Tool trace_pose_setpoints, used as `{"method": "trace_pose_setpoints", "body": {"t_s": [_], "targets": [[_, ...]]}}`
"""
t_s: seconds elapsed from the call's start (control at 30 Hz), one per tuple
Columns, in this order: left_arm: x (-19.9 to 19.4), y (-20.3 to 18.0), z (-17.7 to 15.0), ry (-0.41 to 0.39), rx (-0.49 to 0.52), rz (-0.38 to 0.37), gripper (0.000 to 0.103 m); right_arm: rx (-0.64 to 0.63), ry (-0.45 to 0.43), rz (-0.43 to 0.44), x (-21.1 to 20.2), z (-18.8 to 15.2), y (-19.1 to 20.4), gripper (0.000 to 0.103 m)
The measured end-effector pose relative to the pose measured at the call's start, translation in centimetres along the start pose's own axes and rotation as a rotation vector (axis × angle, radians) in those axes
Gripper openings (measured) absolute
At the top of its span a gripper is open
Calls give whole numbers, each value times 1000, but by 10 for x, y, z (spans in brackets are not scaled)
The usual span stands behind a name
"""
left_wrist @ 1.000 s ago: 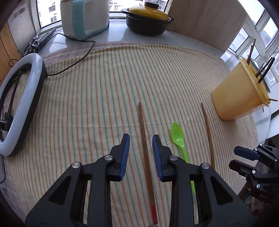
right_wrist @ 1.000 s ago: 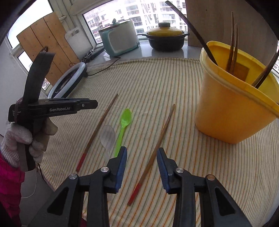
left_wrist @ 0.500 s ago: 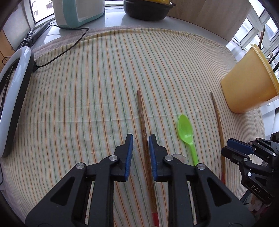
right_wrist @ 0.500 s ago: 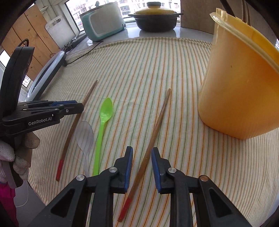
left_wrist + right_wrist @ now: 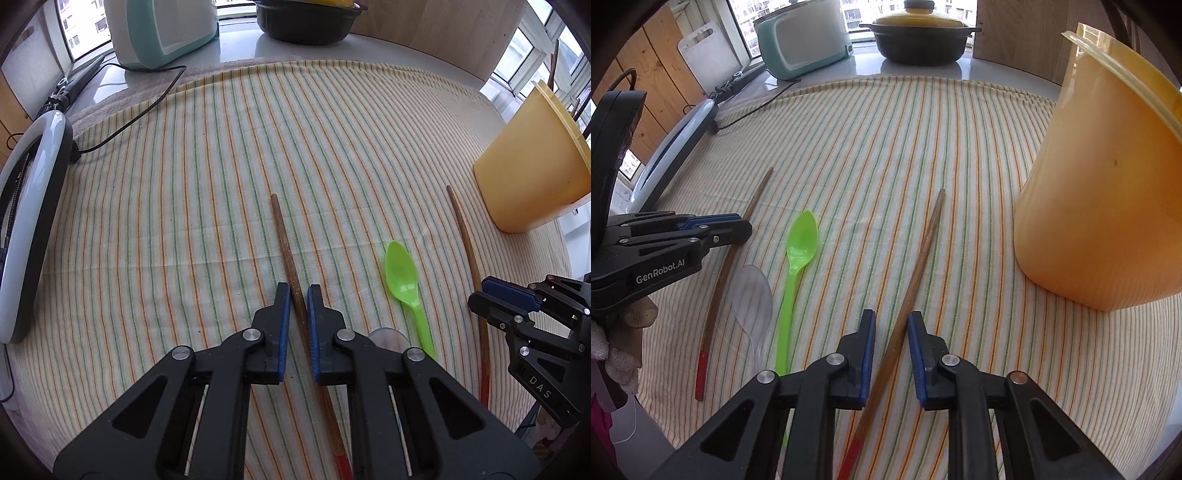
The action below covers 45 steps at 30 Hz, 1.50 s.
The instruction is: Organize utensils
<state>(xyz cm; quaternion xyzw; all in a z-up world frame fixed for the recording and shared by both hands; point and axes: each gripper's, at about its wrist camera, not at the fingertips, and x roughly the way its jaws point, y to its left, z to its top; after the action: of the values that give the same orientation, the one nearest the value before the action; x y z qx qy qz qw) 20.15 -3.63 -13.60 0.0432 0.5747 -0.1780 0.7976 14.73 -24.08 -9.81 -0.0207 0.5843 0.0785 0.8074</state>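
Two wooden chopsticks with red ends lie on the striped cloth. My left gripper (image 5: 297, 291) points down over the left chopstick (image 5: 282, 229); its jaws are closing and the blue pads sit against the stick's sides. My right gripper (image 5: 892, 319) straddles the right chopstick (image 5: 925, 243), jaws closing, with a sliver of cloth still showing beside the stick. A green plastic spoon (image 5: 801, 240) and a clear spoon (image 5: 753, 291) lie between the chopsticks. The yellow container (image 5: 1108, 184) stands at the right, holding other utensils.
A ring light (image 5: 33, 206) with its cable lies along the left edge. A teal appliance (image 5: 166, 26) and a black pot (image 5: 306, 22) stand on the counter behind the cloth. A gloved hand (image 5: 628, 332) holds the left gripper. The cloth's front edge is close.
Both grippers have sunk toward the cloth, and their jaws have narrowed around the chopsticks beneath them. The utensils have not moved.
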Motion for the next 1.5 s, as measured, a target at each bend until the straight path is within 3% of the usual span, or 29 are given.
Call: {"method": "trace_pose_setpoints", "body": {"t_s": [0.27, 0.33, 0.63, 0.93, 1.5], "targets": [[-3, 7, -4, -12, -21, -26, 6, 8, -3, -41, 7, 9, -1, 16], [-4, 9, -5, -14, -27, -33, 5, -2, -7, -48, 8, 10, 2, 12], [-13, 20, -11, -26, -55, -43, 4, 6, -4, 24, 6, 13, 6, 4], [-34, 27, -14, -68, -73, -54, 4, -14, -65, 63, -17, 15, 12, 4], [-109, 28, -5, -230, -74, -70, 4, -55, -227, 127, -78, 14, 13, 4]]}}
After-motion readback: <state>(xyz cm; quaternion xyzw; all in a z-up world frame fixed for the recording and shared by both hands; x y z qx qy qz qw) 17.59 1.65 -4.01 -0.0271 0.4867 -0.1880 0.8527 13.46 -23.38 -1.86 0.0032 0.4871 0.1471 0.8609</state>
